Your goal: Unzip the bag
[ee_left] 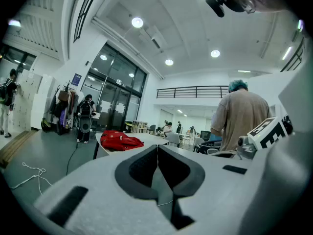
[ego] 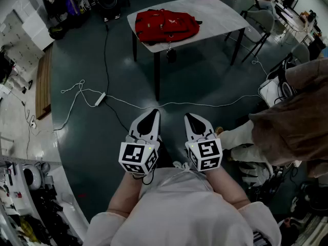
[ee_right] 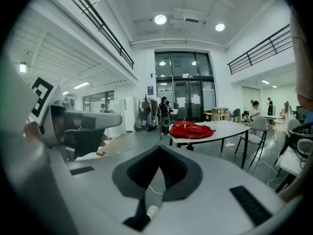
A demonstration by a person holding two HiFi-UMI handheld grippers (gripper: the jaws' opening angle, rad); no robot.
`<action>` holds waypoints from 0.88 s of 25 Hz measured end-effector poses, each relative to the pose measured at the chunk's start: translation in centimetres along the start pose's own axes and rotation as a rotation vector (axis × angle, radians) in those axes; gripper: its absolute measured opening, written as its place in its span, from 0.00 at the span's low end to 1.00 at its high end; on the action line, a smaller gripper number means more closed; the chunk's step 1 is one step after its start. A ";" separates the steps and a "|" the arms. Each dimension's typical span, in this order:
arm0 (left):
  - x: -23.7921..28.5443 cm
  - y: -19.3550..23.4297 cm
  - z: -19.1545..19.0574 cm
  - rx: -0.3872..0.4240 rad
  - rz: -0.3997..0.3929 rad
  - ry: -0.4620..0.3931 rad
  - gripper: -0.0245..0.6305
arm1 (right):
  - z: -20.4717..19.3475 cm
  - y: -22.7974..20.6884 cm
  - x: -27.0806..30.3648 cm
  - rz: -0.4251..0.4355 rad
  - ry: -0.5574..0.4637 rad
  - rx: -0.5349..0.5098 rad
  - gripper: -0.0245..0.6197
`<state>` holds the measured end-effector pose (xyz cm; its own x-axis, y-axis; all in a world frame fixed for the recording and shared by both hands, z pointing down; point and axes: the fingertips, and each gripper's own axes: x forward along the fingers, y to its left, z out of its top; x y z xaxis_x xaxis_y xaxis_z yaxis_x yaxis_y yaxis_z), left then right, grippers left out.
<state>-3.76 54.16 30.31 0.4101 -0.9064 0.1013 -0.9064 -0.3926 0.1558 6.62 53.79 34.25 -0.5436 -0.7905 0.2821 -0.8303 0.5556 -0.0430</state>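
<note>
Held left gripper (ego: 152, 115) and right gripper (ego: 189, 118) side by side, low by the torso. Pressed both pairs of jaws together, nothing between. Saw red bag (ego: 166, 24) flat on table (ego: 225, 12), well apart ahead, past white cable (ego: 205, 105) on floor (ego: 205, 70).

The red bag (ego: 165, 25) lies far off on the tabletop (ego: 220, 14), and it is too small for me to find its zipper. A person in a brown top (ego: 294, 122) is cut off by the right edge. The white sleeves (ego: 105, 229) run off the bottom.
</note>
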 end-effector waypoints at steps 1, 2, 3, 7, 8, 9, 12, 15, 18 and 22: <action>-0.2 -0.2 -0.2 0.002 -0.004 0.007 0.07 | -0.2 0.2 -0.2 0.000 0.004 0.000 0.08; -0.4 -0.3 -0.3 0.003 -0.007 0.013 0.07 | -0.4 0.4 -0.4 0.000 0.007 0.001 0.08; -0.5 -0.4 -0.4 0.003 -0.009 0.017 0.07 | -0.5 0.5 -0.5 0.000 0.010 0.002 0.08; -0.1 -0.4 -0.6 -0.003 -0.015 0.027 0.07 | -0.7 0.2 -0.3 -0.004 0.019 0.009 0.08; 0.1 -0.4 -0.6 -0.004 -0.016 0.030 0.07 | -0.7 0.0 -0.3 -0.005 0.021 0.013 0.08; 0.3 -0.4 -0.7 -0.006 -0.018 0.034 0.07 | -0.8 -0.2 -0.2 -0.006 0.024 0.017 0.08; 0.6 -0.7 -1.2 -0.008 -0.023 0.045 0.07 | -1.1 -0.6 -0.3 -0.014 0.016 0.051 0.08; 1.0 -1.0 -1.6 -0.003 -0.034 0.055 0.07 | -1.5 -1.3 -0.2 -0.029 0.006 0.105 0.08; 1.5 -1.1 -2.0 -0.008 -0.037 0.063 0.07 | -2.1 -1.6 0.0 -0.029 0.023 0.110 0.08; 2.8 -0.4 -2.7 -0.014 -0.031 0.074 0.07 | -2.8 -2.2 1.2 -0.015 0.042 0.099 0.08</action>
<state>-1.94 52.21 33.17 0.4447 -0.8796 0.1688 -0.8918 -0.4175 0.1740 8.16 52.29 37.36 -0.5271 -0.7858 0.3236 -0.8476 0.5139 -0.1327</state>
